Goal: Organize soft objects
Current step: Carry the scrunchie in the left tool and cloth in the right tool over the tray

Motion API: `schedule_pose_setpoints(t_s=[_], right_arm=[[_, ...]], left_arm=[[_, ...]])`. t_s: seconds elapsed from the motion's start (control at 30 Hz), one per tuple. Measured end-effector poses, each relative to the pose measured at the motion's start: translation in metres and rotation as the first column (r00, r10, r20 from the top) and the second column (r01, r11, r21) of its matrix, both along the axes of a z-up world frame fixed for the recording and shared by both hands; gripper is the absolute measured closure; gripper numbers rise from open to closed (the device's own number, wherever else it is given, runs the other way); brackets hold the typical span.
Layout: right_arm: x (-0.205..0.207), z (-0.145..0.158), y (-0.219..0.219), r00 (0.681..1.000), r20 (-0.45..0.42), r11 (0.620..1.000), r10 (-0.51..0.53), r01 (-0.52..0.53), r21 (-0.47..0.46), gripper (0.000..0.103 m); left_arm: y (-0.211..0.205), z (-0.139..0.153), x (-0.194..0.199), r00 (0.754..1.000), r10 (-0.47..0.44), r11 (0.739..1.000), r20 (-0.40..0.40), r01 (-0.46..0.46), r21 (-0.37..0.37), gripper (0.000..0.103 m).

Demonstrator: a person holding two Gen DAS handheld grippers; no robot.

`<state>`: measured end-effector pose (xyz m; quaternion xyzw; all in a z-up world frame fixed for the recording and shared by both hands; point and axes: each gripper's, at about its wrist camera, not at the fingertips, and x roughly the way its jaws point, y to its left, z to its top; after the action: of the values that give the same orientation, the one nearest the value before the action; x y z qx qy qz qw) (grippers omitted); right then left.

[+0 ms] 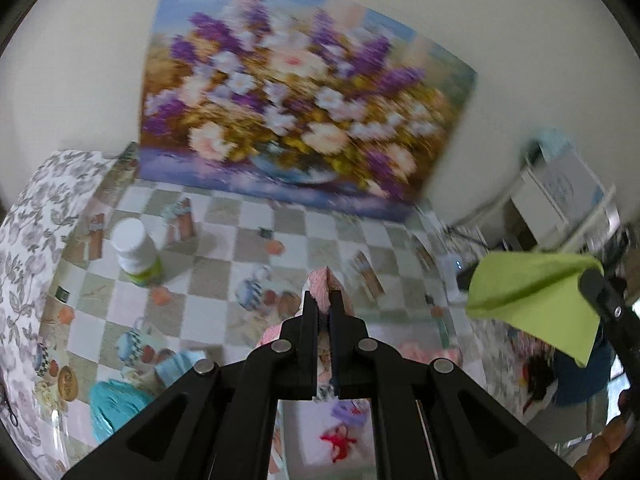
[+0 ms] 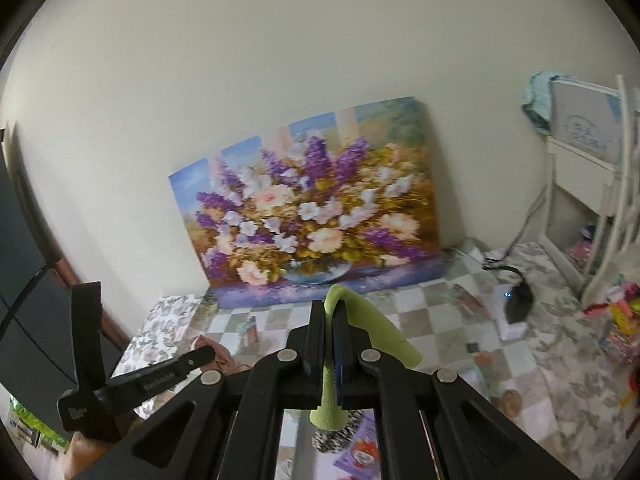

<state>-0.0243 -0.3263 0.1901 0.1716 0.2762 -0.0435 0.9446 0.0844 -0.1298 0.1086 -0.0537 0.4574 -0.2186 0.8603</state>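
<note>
My left gripper (image 1: 323,300) is shut on a pink patterned cloth (image 1: 323,280), whose folded tip pokes up between the fingers while the rest hangs below. My right gripper (image 2: 329,308) is shut on a lime-green cloth (image 2: 362,318), which loops over the fingers and hangs down under them. In the left wrist view the same green cloth (image 1: 532,292) hangs at the right, pinched by the right gripper's black fingers (image 1: 600,292). In the right wrist view the left gripper's body (image 2: 132,384) shows at the lower left, with pink cloth (image 2: 216,350) beside it. Both grippers are raised above the table.
A checkered tablecloth (image 1: 224,248) covers the table. On it stand a white bottle with a green label (image 1: 136,254) and a turquoise soft item (image 1: 116,404). A large flower painting (image 2: 316,204) leans on the wall. A white shelf unit (image 2: 584,184) stands at the right.
</note>
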Motion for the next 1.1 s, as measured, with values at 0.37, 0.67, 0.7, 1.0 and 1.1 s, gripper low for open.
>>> schedule_pose_setpoints(t_s=[0.37,0.67,0.7,1.0,1.1], right_arm=[[-0.052,-0.034,-0.013,0.996,-0.072,0.998,-0.056,0.057,0.007,0.100],[-0.048,-0.120,-0.026,0.940,-0.327,0.994,-0.096,0.107,0.015,0.099],[-0.047,-0.129,-0.028,0.933,-0.347,0.994,-0.093,0.108,0.022,0.099],[-0.028,-0.213,-0.034,0.839,-0.544,0.990,-0.018,0.090,0.106,0.099],[-0.024,-0.233,-0.032,0.804,-0.595,0.992,0.006,0.072,0.107,0.099]], left_arm=[[-0.038,-0.045,-0.048,0.991,-0.115,0.990,-0.074,0.120,0.072,0.098],[-0.043,-0.104,-0.059,0.968,-0.104,0.984,-0.230,0.133,0.115,0.098],[-0.044,-0.110,-0.059,0.962,-0.104,0.984,-0.251,0.136,0.113,0.098],[-0.051,-0.157,-0.050,0.933,-0.059,0.972,-0.355,0.134,0.193,0.098],[-0.049,-0.170,-0.043,0.922,-0.031,0.971,-0.386,0.119,0.206,0.098]])
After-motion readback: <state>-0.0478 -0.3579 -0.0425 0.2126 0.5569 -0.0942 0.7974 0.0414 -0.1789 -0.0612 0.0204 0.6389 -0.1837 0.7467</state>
